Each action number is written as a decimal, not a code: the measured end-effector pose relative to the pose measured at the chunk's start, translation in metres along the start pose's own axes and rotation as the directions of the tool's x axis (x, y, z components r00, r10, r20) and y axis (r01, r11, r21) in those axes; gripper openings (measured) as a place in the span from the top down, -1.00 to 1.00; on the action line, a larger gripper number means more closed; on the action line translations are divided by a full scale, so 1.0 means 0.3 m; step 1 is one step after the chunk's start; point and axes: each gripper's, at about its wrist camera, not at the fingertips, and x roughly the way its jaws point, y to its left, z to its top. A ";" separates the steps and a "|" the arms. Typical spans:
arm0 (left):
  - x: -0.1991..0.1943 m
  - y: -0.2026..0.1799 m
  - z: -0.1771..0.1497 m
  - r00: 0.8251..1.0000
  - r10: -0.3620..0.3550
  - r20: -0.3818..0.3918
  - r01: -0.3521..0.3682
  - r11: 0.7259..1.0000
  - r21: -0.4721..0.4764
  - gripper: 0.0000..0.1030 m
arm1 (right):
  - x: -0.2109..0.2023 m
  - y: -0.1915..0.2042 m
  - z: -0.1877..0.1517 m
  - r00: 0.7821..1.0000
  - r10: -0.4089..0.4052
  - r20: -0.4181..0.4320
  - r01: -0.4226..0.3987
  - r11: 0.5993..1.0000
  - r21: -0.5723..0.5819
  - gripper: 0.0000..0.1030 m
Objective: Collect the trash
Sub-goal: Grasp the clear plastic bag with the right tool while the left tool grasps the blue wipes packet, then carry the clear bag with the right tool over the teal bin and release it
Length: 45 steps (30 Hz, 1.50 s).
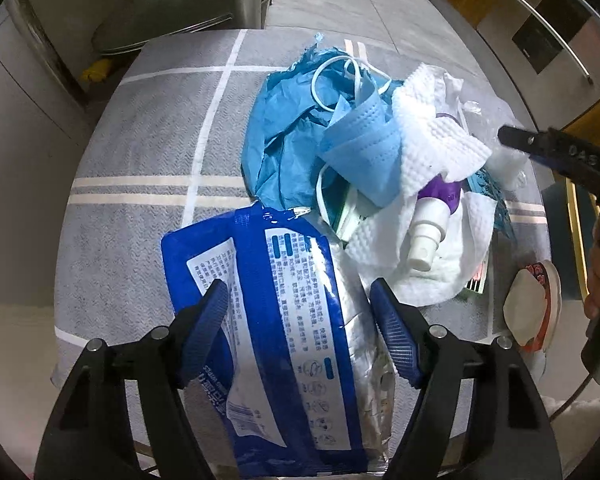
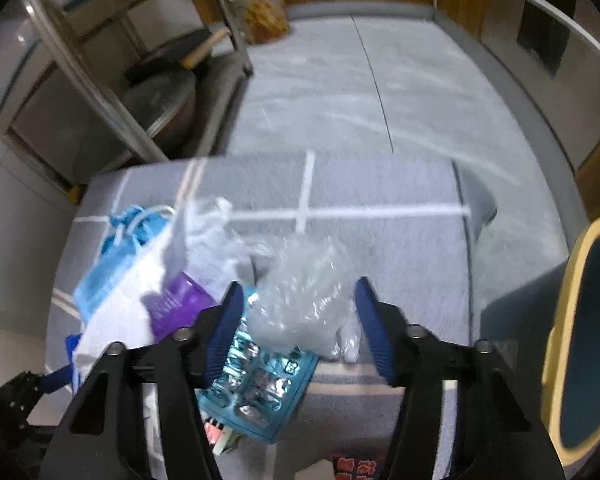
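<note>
A pile of trash lies on a grey checked tablecloth [image 1: 140, 152]. In the left wrist view my left gripper [image 1: 298, 312] is open, its blue pads either side of a blue and silver wipes packet [image 1: 284, 320]. Beyond lie a blue face mask [image 1: 360, 148], a blue glove [image 1: 284, 128], white paper towels [image 1: 432, 136] and a purple spray bottle [image 1: 436, 208]. In the right wrist view my right gripper [image 2: 296, 316] is open above crumpled clear plastic [image 2: 304, 292] and a teal blister pack [image 2: 256, 384]. The mask [image 2: 108, 272] and the purple bottle [image 2: 176, 304] lie to its left.
A small red-printed lidded cup [image 1: 536, 308] sits at the cloth's right edge. A metal rack [image 2: 112, 92] with a pan stands back left. A dark bin with a yellow rim [image 2: 580, 340] stands at the right. Grey floor lies beyond the table.
</note>
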 end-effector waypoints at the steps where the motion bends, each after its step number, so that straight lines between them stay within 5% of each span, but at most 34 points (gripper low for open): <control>1: 0.000 0.001 -0.001 1.000 0.001 -0.001 -0.001 1.000 0.002 -0.34 | 0.005 0.002 -0.003 1.000 0.007 -0.006 -0.007 1.000 0.007 0.30; 12: -0.039 0.016 -0.008 1.000 0.006 0.013 -0.006 1.000 0.030 0.17 | -0.086 0.029 -0.008 0.999 0.025 0.035 -0.024 1.000 -0.016 0.58; 23: -0.194 0.062 -0.045 0.994 -0.063 0.091 0.067 0.997 -0.042 0.25 | -0.257 0.060 -0.041 0.992 0.032 0.124 -0.025 0.998 -0.060 0.61; 26: -0.246 0.087 -0.042 0.985 -0.099 0.139 0.112 0.989 -0.093 0.25 | -0.325 0.063 -0.049 0.986 0.031 0.165 -0.020 0.997 -0.069 0.61; 32: -0.364 0.041 -0.031 0.960 -0.057 0.275 0.058 0.998 0.005 0.25 | -0.489 0.042 -0.070 0.965 0.032 0.260 -0.017 0.998 -0.062 0.62; 45: -0.479 -0.087 -0.027 0.904 -0.117 0.412 0.064 0.988 0.141 0.25 | -0.720 -0.082 -0.220 0.935 0.012 0.355 -0.007 1.000 -0.015 0.62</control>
